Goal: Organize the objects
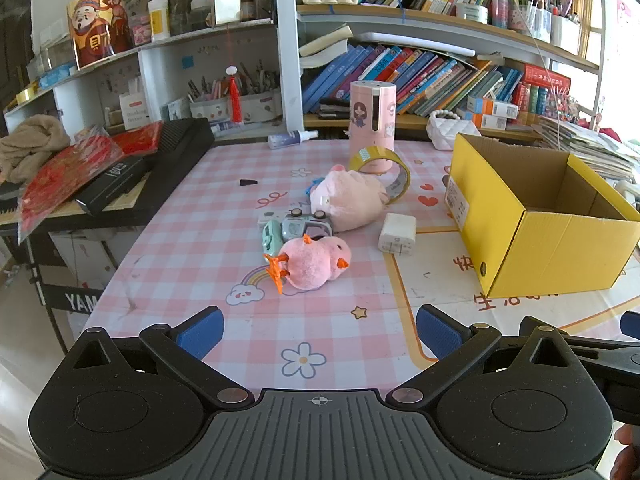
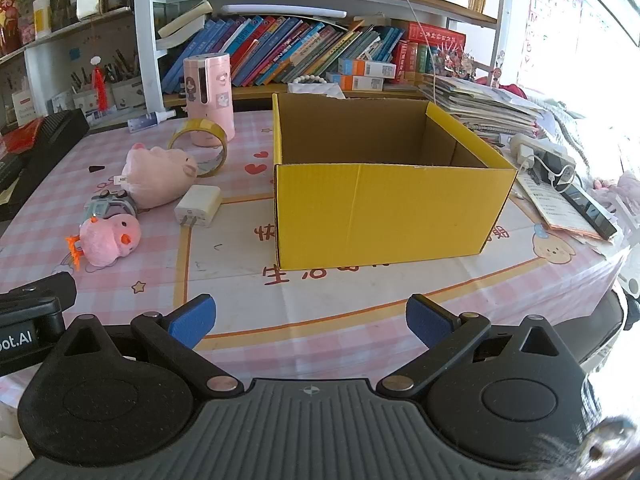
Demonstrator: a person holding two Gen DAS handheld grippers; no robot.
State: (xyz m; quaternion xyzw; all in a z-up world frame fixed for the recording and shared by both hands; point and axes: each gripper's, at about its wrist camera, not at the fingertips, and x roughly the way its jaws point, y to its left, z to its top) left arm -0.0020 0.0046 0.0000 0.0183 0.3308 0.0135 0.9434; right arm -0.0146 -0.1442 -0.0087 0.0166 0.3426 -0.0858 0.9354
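Pink checked tablecloth [image 1: 192, 248] spreads before us, both grippers spread wide and empty. Our left gripper [image 1: 319, 332] faces the pink chick plush [image 1: 316, 262]; we should straddle its body squarely, then carry it into the yellow box [image 2: 392, 208] beside our right gripper [image 2: 307, 320].

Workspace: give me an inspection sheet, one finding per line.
Surface: pink checked tablecloth with cartoon prints.
Job's things: yellow box open, interior looks empty; pink chick plush, pink pig plush, toy car, white charger and tape roll lie left of it.
Clutter: pink canister, spray bottle.
Grippers: left gripper and right gripper open, holding nothing.
Cables: white power strip with cords, right of the box.
Surroundings: crowded bookshelves.
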